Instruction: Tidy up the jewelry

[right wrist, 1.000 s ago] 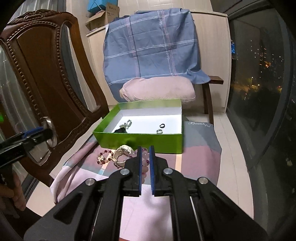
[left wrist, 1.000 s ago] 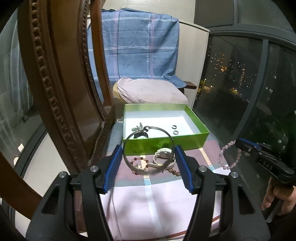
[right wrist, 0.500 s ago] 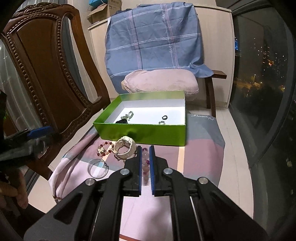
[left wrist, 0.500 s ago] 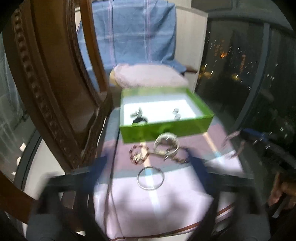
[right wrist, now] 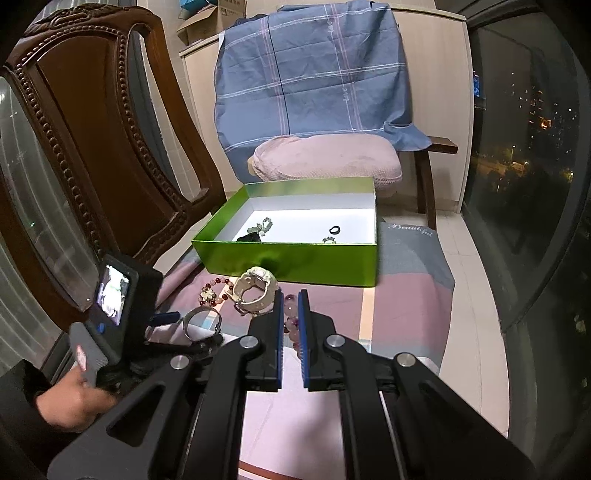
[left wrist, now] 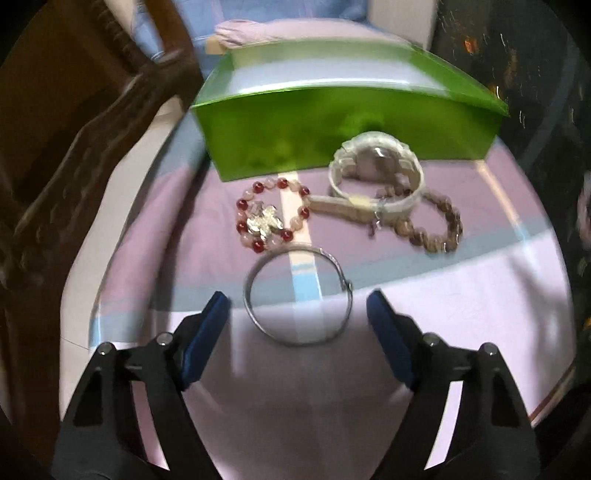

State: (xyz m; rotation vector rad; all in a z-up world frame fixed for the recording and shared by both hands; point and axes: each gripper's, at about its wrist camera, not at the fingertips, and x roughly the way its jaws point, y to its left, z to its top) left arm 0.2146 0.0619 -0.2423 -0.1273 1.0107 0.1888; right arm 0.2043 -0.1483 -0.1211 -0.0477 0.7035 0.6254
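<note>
Where bangle (left wrist: 297, 295) lies, watch (left wrist: 376, 173) (beads beside), box (left wrist: 332, 125) behind

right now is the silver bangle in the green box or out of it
Out. The silver bangle lies flat on the cloth in front of the green box, between the open left tool's fingers.

Home, looks like a glazed high-rise balcony or sunroom at night: floor-to-ceiling window (right wrist: 532, 177) with city lights outside, tiled floor (right wrist: 476, 295). Carved wooden chair (right wrist: 92, 122), second chair with a pink cushion (right wrist: 325, 162) and a blue checked sheet (right wrist: 314, 74) draped over its back, cardboard boxes (right wrist: 218, 14) on a cupboard. A pastel bedsheet (right wrist: 406, 295) is spread on the floor.
</note>
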